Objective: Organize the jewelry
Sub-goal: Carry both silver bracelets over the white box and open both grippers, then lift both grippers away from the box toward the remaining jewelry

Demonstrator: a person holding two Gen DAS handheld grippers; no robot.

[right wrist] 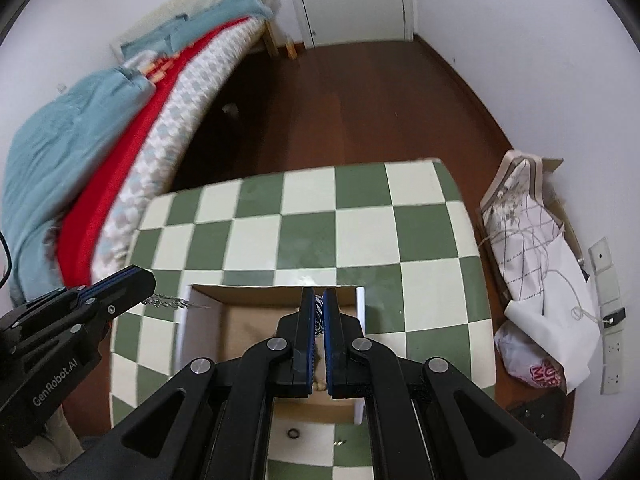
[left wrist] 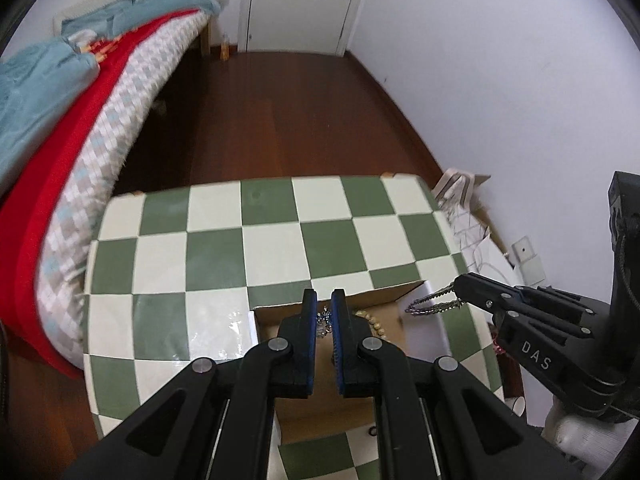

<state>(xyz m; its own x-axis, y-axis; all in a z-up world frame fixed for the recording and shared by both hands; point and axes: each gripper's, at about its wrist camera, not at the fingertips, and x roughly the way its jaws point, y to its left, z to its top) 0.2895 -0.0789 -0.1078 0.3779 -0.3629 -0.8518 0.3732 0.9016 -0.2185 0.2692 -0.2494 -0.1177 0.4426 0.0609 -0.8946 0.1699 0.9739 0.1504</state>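
An open cardboard box (left wrist: 384, 294) (right wrist: 248, 292) sits on the green and cream checkered table (left wrist: 224, 240) (right wrist: 360, 216). My left gripper (left wrist: 324, 300) is shut on a silver chain (left wrist: 323, 322) above the box; from the right wrist view it comes in at the left (right wrist: 154, 280) with the chain (right wrist: 168, 302) trailing over the box's left wall. My right gripper (right wrist: 319, 298) is shut on a second chain (right wrist: 319, 312) over the box; in the left wrist view it (left wrist: 456, 286) holds that chain (left wrist: 434, 304) looped above the right wall. A beaded bracelet (left wrist: 374, 322) lies inside the box.
A small dark ring (right wrist: 293, 433) and a tiny metal piece (right wrist: 340, 443) lie on the table in front of the box. A bed with red and teal bedding (left wrist: 60, 152) stands left. Bags and paper (right wrist: 536, 280) lie on the floor at right.
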